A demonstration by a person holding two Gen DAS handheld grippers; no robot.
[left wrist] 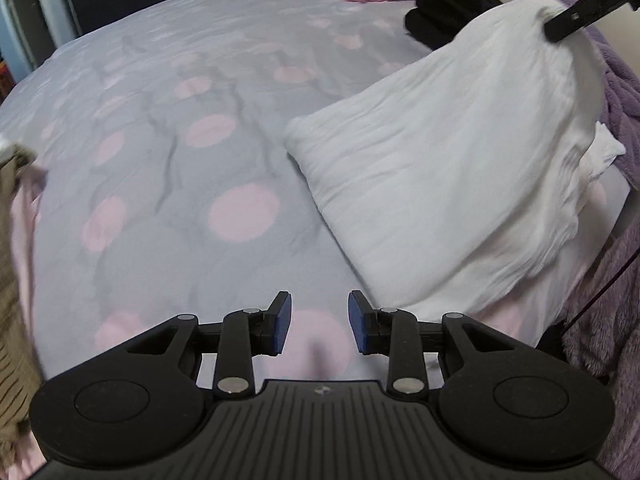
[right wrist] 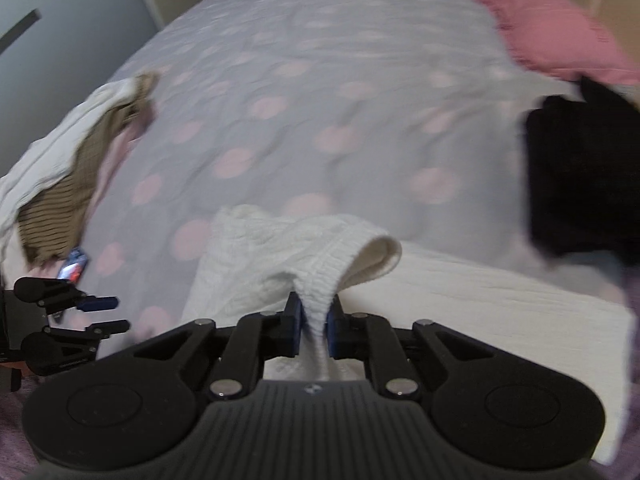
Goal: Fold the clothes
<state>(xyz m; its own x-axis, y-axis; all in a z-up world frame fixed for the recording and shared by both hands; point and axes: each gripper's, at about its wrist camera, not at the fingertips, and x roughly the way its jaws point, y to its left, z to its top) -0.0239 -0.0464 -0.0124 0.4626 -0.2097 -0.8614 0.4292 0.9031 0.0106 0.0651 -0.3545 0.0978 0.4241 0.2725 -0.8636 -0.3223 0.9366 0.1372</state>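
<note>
Two matte-black handheld grippers: the left gripper [left wrist: 319, 323] carries blue pads [left wrist: 282, 322] on short black fingers, driven by linkage arms with silver pivot screws [left wrist: 235, 384]; flanking those screws, round housings [left wrist: 112, 399] bulge on either side; between the housings, a ribbed black plate bears a small round emblem [left wrist: 321, 391]; the right gripper [right wrist: 315, 330] shows the same build, blue pads [right wrist: 297, 326] and silver screws alike.

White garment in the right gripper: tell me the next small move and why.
Probably bring the left gripper across to pinch the white garment's free lower edge. The right gripper is shut on one bunched part and holds it above the dotted bedspread, while the left gripper is open and holds nothing; a second grip would spread it for folding.
</note>
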